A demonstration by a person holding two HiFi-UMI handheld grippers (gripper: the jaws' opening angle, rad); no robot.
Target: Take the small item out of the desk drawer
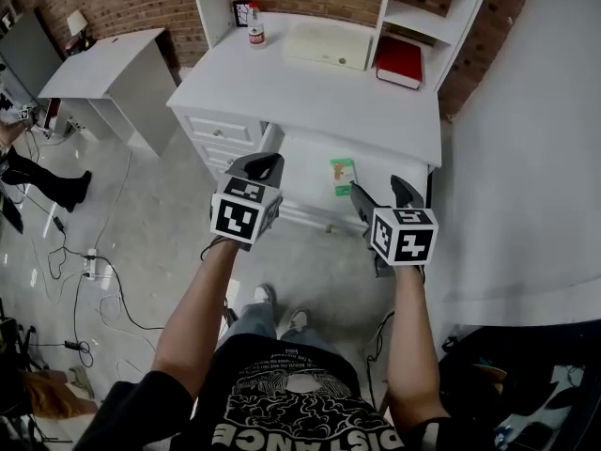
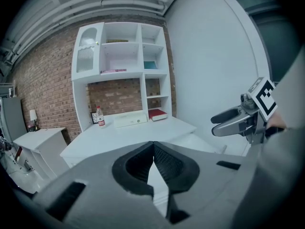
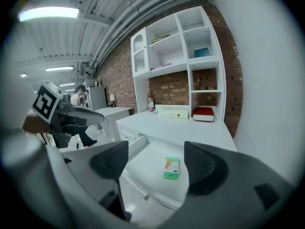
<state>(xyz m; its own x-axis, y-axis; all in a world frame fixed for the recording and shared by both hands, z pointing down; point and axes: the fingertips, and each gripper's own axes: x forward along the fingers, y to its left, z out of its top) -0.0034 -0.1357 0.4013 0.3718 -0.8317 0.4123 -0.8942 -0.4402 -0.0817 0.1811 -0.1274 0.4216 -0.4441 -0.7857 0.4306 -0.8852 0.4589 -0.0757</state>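
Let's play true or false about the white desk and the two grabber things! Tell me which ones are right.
1. The drawer is open. True.
2. The right gripper is holding the small green box. False: the box lies in the drawer, and the jaws are wide apart with nothing gripped.
3. The left gripper has its jaws closed together. True, with nothing between them.
4. The red book is inside the drawer. False: it lies on the desktop, at the right under the shelves.
5. A bottle stands at the back of the desktop. True.
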